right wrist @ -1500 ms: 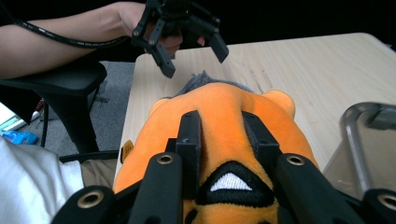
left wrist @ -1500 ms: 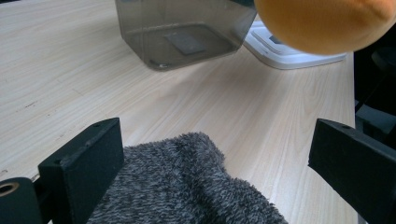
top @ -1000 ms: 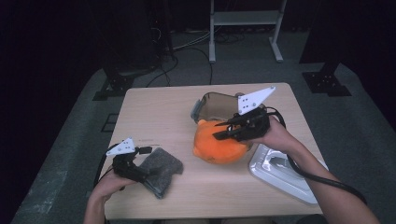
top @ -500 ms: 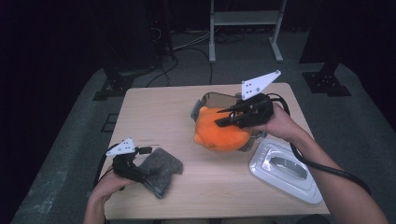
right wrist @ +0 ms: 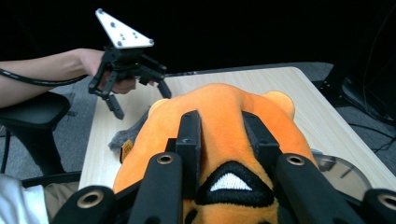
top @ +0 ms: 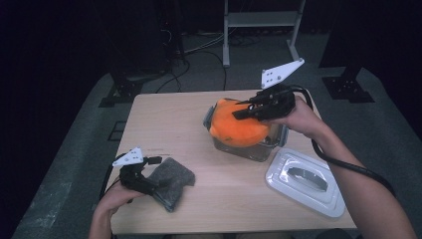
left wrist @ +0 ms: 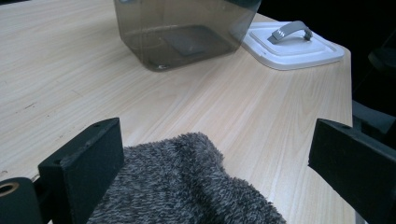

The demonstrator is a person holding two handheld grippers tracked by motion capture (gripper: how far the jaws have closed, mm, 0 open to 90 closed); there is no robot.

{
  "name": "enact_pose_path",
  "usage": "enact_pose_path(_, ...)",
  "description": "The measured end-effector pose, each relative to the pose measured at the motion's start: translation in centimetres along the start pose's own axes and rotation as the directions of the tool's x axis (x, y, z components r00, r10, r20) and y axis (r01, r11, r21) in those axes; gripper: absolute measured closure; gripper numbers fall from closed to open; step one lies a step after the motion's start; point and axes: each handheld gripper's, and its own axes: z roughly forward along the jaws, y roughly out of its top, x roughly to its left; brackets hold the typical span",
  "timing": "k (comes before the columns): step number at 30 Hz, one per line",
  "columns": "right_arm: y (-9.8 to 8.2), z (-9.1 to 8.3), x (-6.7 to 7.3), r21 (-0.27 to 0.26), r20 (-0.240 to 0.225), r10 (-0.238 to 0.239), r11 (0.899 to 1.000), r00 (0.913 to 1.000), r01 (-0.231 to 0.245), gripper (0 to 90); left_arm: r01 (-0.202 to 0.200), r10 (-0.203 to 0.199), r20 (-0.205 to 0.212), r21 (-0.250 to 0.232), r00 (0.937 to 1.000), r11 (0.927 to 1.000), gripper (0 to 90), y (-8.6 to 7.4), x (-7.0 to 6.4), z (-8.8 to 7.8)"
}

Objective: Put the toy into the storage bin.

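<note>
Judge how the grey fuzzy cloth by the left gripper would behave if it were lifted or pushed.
The grey fuzzy cloth lies in soft humps and folds, so it would probably sag and drape rather than hold its shape. It looks like a small piece of thin knit, likely light. Its nap would probably grip the wooden table, so a push from the left gripper might bunch it instead of sliding it.

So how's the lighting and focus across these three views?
High view: table lit evenly, surroundings dark, slightly soft. Left gripper view: grey cloth close and a bit blurred. Right gripper view: orange plush toy bright, background black.
</note>
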Motion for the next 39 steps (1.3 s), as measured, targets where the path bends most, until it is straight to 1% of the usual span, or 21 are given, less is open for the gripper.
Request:
enact_pose_path(2,0.0,-0.1,-0.7,0.003,0.014,0.008,1.0,0.9999,-0.008,70.8,0.0,0.0,0.0,0.0,1.0,1.0,2.4,0.0,0.0,0.0)
enact_pose_path(3,0.0,-0.1,-0.7,0.003,0.014,0.008,1.0,0.9999,-0.008,70.8,-0.001,0.001,-0.001,0.001,1.0,1.0,2.4,0.0,0.0,0.0)
enact_pose_path(4,0.0,-0.1,-1.2,-0.001,0.019,0.012,1.0,0.9997,-0.012,70.8,0.0,0.0,-0.001,0.0,1.0,1.0,2.4,0.0,0.0,0.0)
enact_pose_path(6,0.0,0.0,-1.4,-0.002,0.022,0.018,1.0,0.9996,-0.018,70.8,0.0,0.0,0.0,-0.002,1.0,1.0,2.4,0.0,0.0,0.1)
enact_pose_path(7,-0.1,0.0,-1.8,0.001,0.029,0.022,1.0,0.9993,-0.022,70.8,-0.001,0.001,0.0,-0.001,1.0,1.0,2.4,0.0,0.0,0.1)
enact_pose_path(9,-0.2,0.1,-2.2,0.003,0.032,0.03,1.0,0.999,-0.03,70.8,0.001,-0.001,0.003,-0.003,1.0,1.0,2.4,0.0,-0.1,0.1)
enact_pose_path(10,-0.2,0.1,-2.2,0.003,0.032,0.03,1.0,0.999,-0.03,70.8,0.001,-0.001,0.003,-0.002,1.0,1.0,2.4,0.0,-0.1,0.1)
enact_pose_path(11,-0.3,0.2,-2.7,0.0,0.038,0.033,0.999,0.9988,-0.033,70.8,-0.002,0.002,0.004,0.0,1.0,1.0,2.4,0.0,-0.1,0.1)
enact_pose_path(14,-0.4,0.4,-3.3,0.0,0.043,0.039,0.999,0.9983,-0.039,70.8,-0.002,0.002,0.003,0.0,1.0,1.0,2.4,0.0,0.0,0.1)
enact_pose_path(23,-1.1,0.9,-4.5,0.011,0.056,0.062,0.998,0.9965,-0.062,70.8,-0.008,0.008,0.007,0.002,0.9999,1.0,2.4,0.0,0.0,0.1)
enact_pose_path(27,-1.7,1.2,-5.3,0.009,0.064,0.076,0.997,0.9951,-0.077,70.8,-0.008,0.008,0.007,0.001,0.9999,1.0,2.4,0.0,0.0,0.1)
enact_pose_path(39,-2.9,1.8,-6.6,0.018,0.075,0.11,0.994,0.9911,-0.111,70.8,-0.004,0.003,0.01,0.005,0.9999,1.0,2.4,-0.1,-0.1,0.2)
